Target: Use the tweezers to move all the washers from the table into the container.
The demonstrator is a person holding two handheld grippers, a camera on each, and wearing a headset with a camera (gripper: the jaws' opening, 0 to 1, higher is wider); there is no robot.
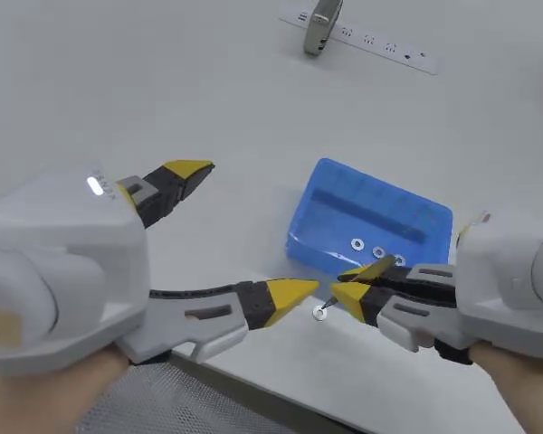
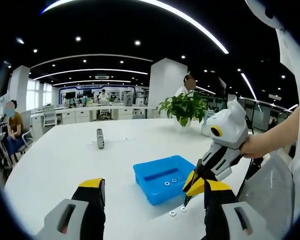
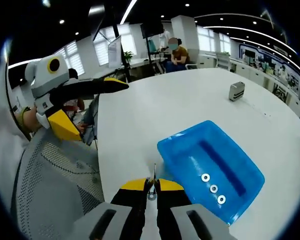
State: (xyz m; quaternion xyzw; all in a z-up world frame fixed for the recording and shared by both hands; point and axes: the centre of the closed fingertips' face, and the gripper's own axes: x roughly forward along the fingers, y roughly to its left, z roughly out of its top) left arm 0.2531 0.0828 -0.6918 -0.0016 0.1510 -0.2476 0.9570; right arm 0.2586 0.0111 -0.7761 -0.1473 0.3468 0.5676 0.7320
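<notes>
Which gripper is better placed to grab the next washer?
Right: the right gripper is shut on the tweezers, tip beside a washer near the container. The left gripper is open, empty.

I'm looking over a broad white worktop (image 1: 163, 90) in an open-plan office, under a dark ceiling (image 2: 115, 22) with spotlights (image 2: 137, 42) and long light strips (image 2: 190, 24). Beyond it I see a white pillar (image 2: 165, 80), a potted plant (image 2: 185, 107), rows of desks (image 2: 85, 116) and bright windows (image 3: 102, 50).
</notes>
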